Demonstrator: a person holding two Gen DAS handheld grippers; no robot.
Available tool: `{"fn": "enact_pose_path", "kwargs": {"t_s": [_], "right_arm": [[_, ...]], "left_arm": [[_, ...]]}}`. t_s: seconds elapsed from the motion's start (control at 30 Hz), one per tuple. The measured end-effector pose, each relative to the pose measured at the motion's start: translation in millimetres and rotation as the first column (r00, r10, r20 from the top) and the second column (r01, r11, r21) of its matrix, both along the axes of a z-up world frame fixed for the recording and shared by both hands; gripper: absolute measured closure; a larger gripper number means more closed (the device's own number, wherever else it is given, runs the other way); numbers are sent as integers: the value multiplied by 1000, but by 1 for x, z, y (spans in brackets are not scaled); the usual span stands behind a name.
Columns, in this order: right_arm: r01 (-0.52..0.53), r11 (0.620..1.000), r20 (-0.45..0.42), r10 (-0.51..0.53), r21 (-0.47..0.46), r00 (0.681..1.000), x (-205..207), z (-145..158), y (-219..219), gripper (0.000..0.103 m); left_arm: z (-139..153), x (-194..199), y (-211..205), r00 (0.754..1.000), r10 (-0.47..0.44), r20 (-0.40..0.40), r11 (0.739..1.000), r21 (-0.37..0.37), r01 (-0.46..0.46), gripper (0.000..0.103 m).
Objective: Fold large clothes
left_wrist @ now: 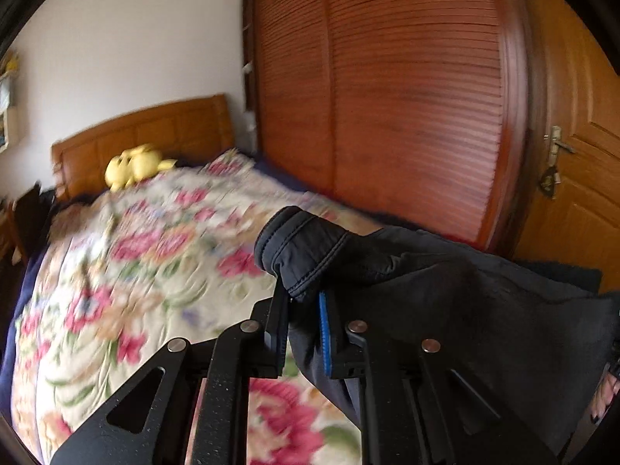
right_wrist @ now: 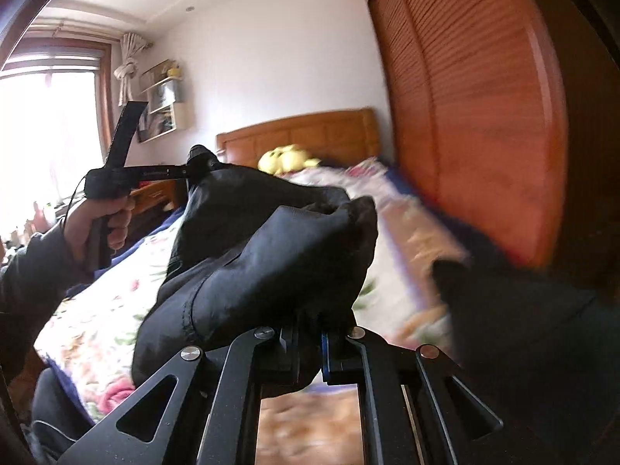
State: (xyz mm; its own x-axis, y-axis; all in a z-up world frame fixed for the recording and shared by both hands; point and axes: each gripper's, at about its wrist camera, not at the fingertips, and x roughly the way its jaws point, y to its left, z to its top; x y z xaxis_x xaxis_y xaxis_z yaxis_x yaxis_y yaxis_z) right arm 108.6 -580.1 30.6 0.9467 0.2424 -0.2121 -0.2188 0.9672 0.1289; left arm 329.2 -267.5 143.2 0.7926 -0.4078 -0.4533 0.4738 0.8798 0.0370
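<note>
Folding has barely begun — your left tool [left_wrist: 304, 302] and right tool [right_wrist: 310, 335] each pinch the black jacket [right_wrist: 271, 240], bunched above the bed [left_wrist: 155, 263].

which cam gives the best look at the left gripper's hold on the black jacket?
Left wrist view: the left gripper is seen close up, shut on the stitched edge of the black jacket. The right wrist view shows that gripper only small, from the side, held out by a hand, its tip buried in fabric.
</note>
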Motion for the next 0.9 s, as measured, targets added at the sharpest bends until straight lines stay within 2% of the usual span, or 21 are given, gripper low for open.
{"fn": "enact_pose_path", "kwargs": {"t_s": [0.17,0.23,0.3,0.43,0.57,0.7,0.8,0.83,0.9], "right_arm": [[132,991,36,-131,-33,991,-44,38,-66,96],[172,985,30,-172,8,985,-61,44,-98,96],[236,972,22,-236,5,972,-80,45,-125,96],[346,938,-6,-346,1,938,-107,41,-159,96],[433,901,-59,-432,6,900,-130,26,-190,96],[463,887,-200,-455,-10,868,-116,-13,-206,96],[475,880,-253,-462,-14,850,-105,-33,-202,96],[481,877,-258,-468,-15,845,-103,-36,-199,95],[494,870,-248,-481,-14,841,-101,-33,-197,95]], "left_arm": [[40,-11,-80,996,-83,23,995,-57,84,89],[42,-15,-113,993,-121,2,988,-94,120,89],[38,-17,-143,986,-163,-25,981,-115,159,89],[29,-25,-206,971,-233,-48,967,-115,227,89],[10,-35,-264,956,-284,-77,958,-56,281,89],[-30,-24,-292,949,-276,-151,959,14,282,85],[-63,-20,-298,957,-226,-185,956,145,254,80],[-70,-19,-293,960,-218,-177,956,159,246,79],[-75,-17,-279,958,-221,-183,960,134,247,71]]}}
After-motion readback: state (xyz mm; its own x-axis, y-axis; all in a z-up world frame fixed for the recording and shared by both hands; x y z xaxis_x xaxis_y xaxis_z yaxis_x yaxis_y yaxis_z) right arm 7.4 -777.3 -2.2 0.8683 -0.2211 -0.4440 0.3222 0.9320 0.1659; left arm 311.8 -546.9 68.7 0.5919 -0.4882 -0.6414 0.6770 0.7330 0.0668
